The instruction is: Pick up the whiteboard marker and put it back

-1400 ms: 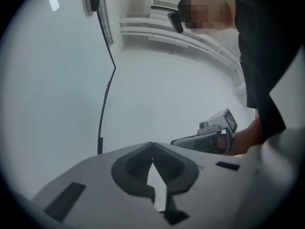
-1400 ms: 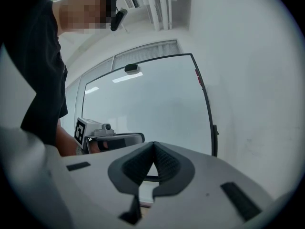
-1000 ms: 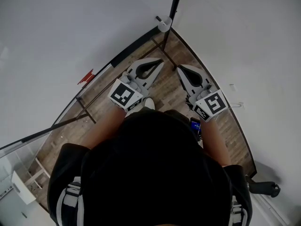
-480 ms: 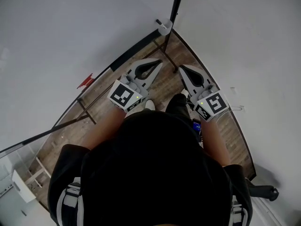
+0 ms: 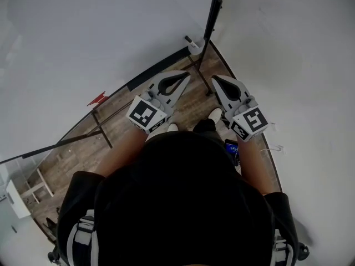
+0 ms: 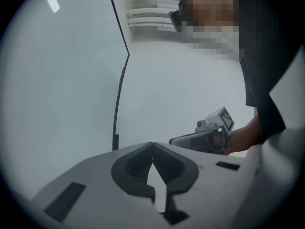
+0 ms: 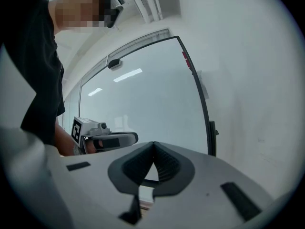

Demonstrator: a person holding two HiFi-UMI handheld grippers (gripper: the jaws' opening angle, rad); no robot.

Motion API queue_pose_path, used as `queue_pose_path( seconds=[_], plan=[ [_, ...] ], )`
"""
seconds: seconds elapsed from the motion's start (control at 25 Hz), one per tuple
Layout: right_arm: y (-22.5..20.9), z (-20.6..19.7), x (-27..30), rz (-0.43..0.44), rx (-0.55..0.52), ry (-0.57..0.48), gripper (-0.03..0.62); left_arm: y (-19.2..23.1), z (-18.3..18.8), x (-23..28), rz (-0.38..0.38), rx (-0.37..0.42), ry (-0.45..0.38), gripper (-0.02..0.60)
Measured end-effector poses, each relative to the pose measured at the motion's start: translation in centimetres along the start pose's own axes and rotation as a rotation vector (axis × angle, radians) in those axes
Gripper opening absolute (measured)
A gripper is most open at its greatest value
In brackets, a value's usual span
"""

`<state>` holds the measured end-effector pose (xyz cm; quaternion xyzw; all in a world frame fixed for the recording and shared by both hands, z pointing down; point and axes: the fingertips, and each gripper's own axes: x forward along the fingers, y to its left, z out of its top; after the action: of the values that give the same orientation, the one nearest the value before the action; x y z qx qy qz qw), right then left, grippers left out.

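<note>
Both my left gripper (image 5: 186,75) and right gripper (image 5: 216,78) are hanging over the plank floor (image 5: 127,121), ribbed dark pads (image 6: 136,163) pressing together on nothing. I am seeing what seems the marker (image 5: 188,38) standing in a white cup (image 5: 195,46) at the whiteboard (image 5: 72,32) corner.

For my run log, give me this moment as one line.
left gripper: jaws shut, empty | right gripper: jaws shut, empty | both near whiteboard

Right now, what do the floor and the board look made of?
Floor: matte wood-look planks, with grain and seams showing; real wood or laminate, can't tell. Board: smooth, glossy white panel in a dark frame; ceiling lights reflect in it.
</note>
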<state>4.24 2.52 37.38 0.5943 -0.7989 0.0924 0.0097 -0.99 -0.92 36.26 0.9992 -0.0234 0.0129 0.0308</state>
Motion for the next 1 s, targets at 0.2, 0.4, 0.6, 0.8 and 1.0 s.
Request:
queue_pose_path(
  seconds=[0.2, 0.4, 0.6, 0.8, 1.0],
  plan=[
    [-4.0, 0.6, 1.0, 0.079, -0.02, 0.015, -0.003, 1.5, 0.3, 3.9, 0.065, 0.001, -0.003, 0.003],
    [-7.7, 0.3, 1.6, 0.145, -0.018, 0.025, -0.003, 2.7, -0.1, 6.9, 0.133, -0.001, 0.004, 0.003],
    [-10.6, 0.1, 2.0, 0.212, -0.024, 0.039, -0.003, 3.5, -0.3, 9.5, 0.204, 0.0, 0.003, 0.003],
    [-13.5, -0.1, 2.4, 0.28, -0.027, 0.055, -0.003, 4.1, -0.5, 11.9, 0.277, 0.002, 0.002, 0.003],
    [-15.4, -0.7, 3.6, 0.381, -0.025, 0.079, -0.003, 5.1, -1.3, 12.9, 0.389, -0.021, -0.002, 0.003]
  ],
)
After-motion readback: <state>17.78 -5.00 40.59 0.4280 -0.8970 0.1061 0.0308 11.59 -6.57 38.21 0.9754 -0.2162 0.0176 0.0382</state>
